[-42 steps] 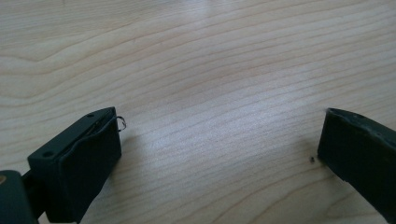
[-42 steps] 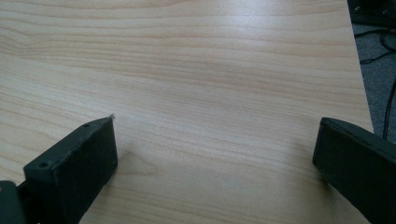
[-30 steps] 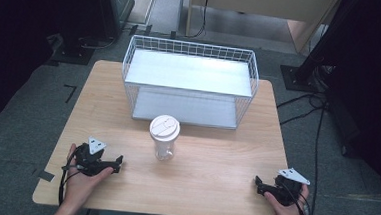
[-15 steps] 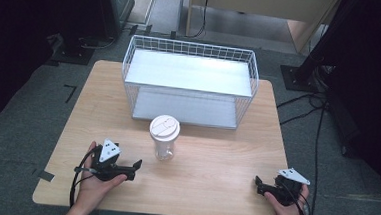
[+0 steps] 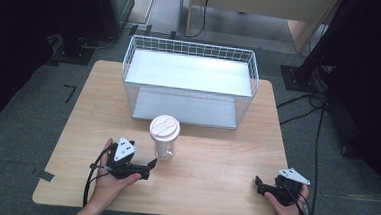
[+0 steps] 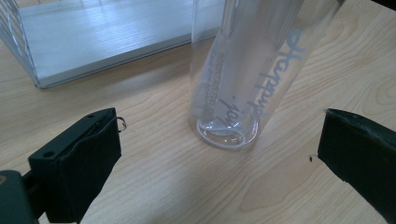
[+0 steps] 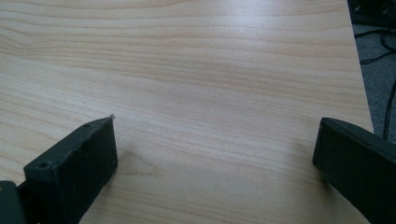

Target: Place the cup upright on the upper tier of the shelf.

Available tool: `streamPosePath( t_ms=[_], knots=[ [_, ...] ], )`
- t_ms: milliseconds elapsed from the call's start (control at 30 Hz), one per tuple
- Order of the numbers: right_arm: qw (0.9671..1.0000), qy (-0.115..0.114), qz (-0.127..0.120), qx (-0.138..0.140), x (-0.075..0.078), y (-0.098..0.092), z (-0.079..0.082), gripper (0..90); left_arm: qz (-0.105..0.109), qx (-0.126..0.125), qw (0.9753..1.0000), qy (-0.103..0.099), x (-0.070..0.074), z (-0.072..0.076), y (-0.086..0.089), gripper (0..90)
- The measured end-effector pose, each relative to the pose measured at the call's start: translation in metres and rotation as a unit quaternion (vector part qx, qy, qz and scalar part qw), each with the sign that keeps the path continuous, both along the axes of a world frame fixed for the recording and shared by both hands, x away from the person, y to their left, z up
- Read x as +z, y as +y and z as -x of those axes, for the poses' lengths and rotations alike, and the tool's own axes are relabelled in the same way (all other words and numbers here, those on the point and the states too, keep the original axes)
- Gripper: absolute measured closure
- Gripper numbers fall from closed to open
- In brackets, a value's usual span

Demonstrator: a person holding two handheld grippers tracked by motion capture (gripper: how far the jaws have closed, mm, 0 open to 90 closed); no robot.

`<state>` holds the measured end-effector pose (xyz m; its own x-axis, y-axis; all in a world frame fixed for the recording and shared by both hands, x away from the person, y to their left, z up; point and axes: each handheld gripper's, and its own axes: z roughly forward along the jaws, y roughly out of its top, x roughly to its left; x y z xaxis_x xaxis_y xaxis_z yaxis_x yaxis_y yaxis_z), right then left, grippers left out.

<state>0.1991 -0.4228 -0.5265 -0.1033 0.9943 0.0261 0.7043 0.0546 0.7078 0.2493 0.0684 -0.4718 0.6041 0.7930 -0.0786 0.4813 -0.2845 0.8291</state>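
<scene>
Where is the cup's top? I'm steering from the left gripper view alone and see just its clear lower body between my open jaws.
Observer: In the high view, the cup stands upright and wears a white lid.
Operator: Is the left gripper touching it?
Observer: No. The left gripper sits just short of the cup's base, jaws open.
Operator: And what's the white shelf behind?
Observer: It belongs to a white wire basket standing beyond the cup, with an upper and a lower white board.
Operator: Where's the other gripper?
Observer: The right gripper rests near the table's near right corner, jaws open over bare wood.
</scene>
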Motion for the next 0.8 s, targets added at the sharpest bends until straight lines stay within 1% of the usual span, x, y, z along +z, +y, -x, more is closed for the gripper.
streamPosePath(
  t_ms=[167,233,433,700,767,800],
  knots=[
    [1.0000,0.000,0.000,0.000,0.000,0.000,0.000,0.0,0.005,-0.002,1.0000,-0.002,0.002,-0.003,-0.003,0.0],
    [1.0000,0.000,-0.001,0.000,0.000,0.000,0.000,0.0,0.007,-0.007,0.9999,-0.007,0.004,-0.005,-0.008,0.0],
    [1.0000,0.000,-0.001,0.000,0.000,0.000,0.000,0.0,0.010,-0.010,0.9998,-0.014,0.008,-0.009,-0.016,0.0],
    [1.0000,0.000,-0.001,0.000,0.000,0.000,0.000,0.0,0.011,-0.008,0.9998,-0.014,0.009,-0.017,-0.025,0.0],
    [1.0000,0.000,-0.001,0.000,0.000,0.000,0.000,0.0,0.014,-0.005,0.9998,-0.015,0.010,-0.018,-0.027,0.0],
    [1.0000,0.000,-0.001,0.000,0.000,0.000,0.000,0.0,0.015,0.000,0.9997,-0.017,0.010,-0.020,-0.028,0.0]
  ],
)
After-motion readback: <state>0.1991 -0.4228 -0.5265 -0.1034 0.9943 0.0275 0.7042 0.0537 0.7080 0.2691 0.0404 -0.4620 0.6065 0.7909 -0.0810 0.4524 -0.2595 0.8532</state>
